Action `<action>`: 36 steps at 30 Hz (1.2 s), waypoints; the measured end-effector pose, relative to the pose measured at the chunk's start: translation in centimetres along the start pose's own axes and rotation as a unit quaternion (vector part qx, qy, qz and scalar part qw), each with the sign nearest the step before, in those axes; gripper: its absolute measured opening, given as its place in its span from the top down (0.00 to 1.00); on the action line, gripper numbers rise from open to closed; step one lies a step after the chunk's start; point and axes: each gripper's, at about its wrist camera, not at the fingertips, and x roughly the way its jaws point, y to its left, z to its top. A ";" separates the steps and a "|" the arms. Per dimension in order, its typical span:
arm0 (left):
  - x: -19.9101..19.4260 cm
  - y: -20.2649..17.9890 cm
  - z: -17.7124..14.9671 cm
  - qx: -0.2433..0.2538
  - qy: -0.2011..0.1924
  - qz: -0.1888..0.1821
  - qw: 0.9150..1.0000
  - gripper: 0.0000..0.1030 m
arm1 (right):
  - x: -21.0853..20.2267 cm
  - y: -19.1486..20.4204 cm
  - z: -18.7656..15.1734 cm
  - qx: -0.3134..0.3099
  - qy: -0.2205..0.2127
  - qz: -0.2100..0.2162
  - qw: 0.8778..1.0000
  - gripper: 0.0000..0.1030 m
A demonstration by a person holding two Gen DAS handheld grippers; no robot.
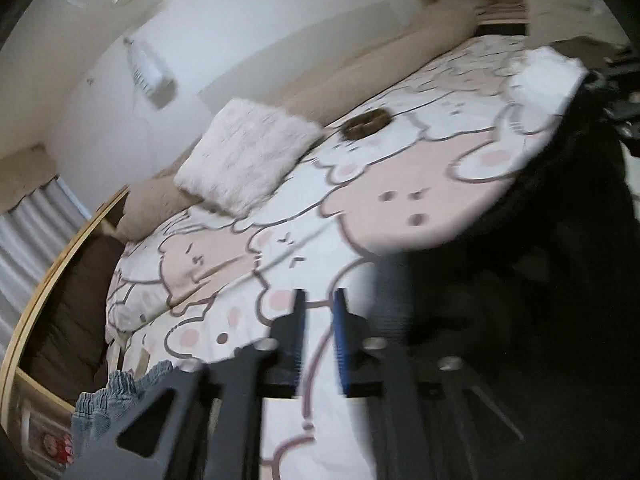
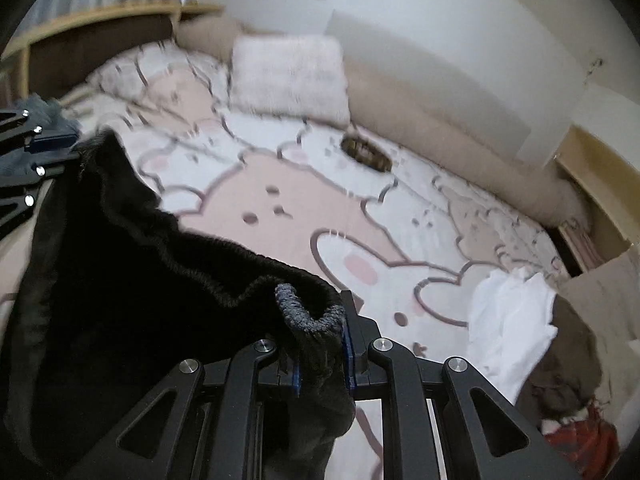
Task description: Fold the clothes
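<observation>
A black fleecy garment (image 2: pixel 132 272) hangs above the bed, and my right gripper (image 2: pixel 322 344) is shut on its ribbed hem. It also shows as a dark mass in the left wrist view (image 1: pixel 560 280), at the right. My left gripper (image 1: pixel 320 336) has its blue-padded fingers a small gap apart with nothing between them, over the bedspread beside the garment. In the right wrist view the left gripper (image 2: pixel 44 140) sits at the far left by the garment's other edge.
The bed has a pink and white cartoon bedspread (image 2: pixel 304 216). A white fluffy pillow (image 2: pixel 288 76), a brown scrunchie (image 2: pixel 366 152), white clothes (image 2: pixel 508 320), brown and red clothes (image 2: pixel 568 380) and a denim piece (image 1: pixel 108 400) lie on or by it. A wooden frame (image 1: pixel 48 292) edges the bed.
</observation>
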 end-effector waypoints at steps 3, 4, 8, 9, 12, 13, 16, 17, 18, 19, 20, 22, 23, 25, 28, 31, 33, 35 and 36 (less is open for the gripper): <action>3.2 0.6 1.8 -0.047 0.028 -0.003 0.998 0.93 | 3.9 -0.6 1.6 0.016 0.027 0.002 0.999 0.84; 3.7 0.4 2.0 -0.058 0.040 -0.009 0.997 0.93 | 5.4 -1.4 2.1 0.030 0.040 0.012 0.999 0.84; 7.8 1.6 1.3 -0.086 0.096 -0.142 0.981 0.92 | 9.7 -2.9 1.2 0.040 0.066 0.030 0.997 0.84; 7.6 1.1 1.0 -0.086 0.106 -0.175 0.975 0.88 | 10.2 -2.8 1.0 0.035 0.072 0.034 0.996 0.84; 7.1 -1.2 -0.2 -0.067 0.132 -0.242 0.959 0.40 | 11.9 -1.7 -0.4 0.008 0.091 0.028 0.995 0.85; 7.0 -2.1 -0.6 -0.058 0.141 -0.260 0.954 0.34 | 12.3 -1.6 -1.0 0.004 0.096 0.029 0.995 0.85; 7.8 -4.9 -1.7 -0.017 0.186 -0.291 0.938 0.31 | 12.6 -1.6 -2.0 0.009 0.101 0.035 0.994 0.85; 8.2 -5.6 -1.8 -0.005 0.198 -0.283 0.938 0.31 | 12.6 -1.6 -2.2 0.013 0.101 0.037 0.994 0.85; 9.0 -6.2 -2.0 -0.002 0.214 -0.279 0.936 0.31 | 12.6 -1.7 -2.3 0.016 0.102 0.038 0.994 0.85; 9.8 -6.8 -2.2 0.000 0.231 -0.275 0.933 0.31 | 12.6 -1.7 -2.3 0.020 0.102 0.040 0.994 0.85; 10.5 -7.4 -2.4 0.002 0.247 -0.272 0.930 0.31 | 12.6 -1.8 -2.4 0.023 0.102 0.042 0.994 0.85; 11.1 -7.9 -2.4 -0.026 0.257 -0.278 0.925 0.31 | 12.4 -1.9 -2.3 0.025 0.101 0.044 0.994 0.85; 10.9 -8.1 -2.4 -0.037 0.258 -0.283 0.923 0.42 | 12.3 -1.9 -2.3 0.025 0.100 0.045 0.994 0.85; 10.3 -8.2 -2.4 -0.064 0.259 -0.292 0.918 0.74 | 12.2 -1.8 -2.4 0.024 0.098 0.043 0.994 0.85; 8.6 -7.6 -2.1 -0.099 0.248 -0.285 0.921 0.92 | 11.8 -1.7 -2.7 0.024 0.093 0.040 0.995 0.85; 7.3 -5.3 -0.2 -0.108 0.195 -0.220 0.950 0.92 | 10.7 -2.1 -2.6 0.038 0.074 0.039 0.996 0.84; 7.0 -3.6 1.2 -0.118 0.171 -0.187 0.960 0.92 | 10.0 -2.4 -1.6 0.042 0.059 0.040 0.997 0.84; 7.6 -1.5 3.3 -0.123 0.152 -0.161 0.968 0.92 | 9.7 -2.5 0.0 0.040 0.049 0.039 0.997 0.84; 7.8 -1.1 4.3 -0.116 0.141 -0.146 0.972 0.92 | 9.6 -2.6 1.0 0.039 0.046 0.039 0.997 0.84</action>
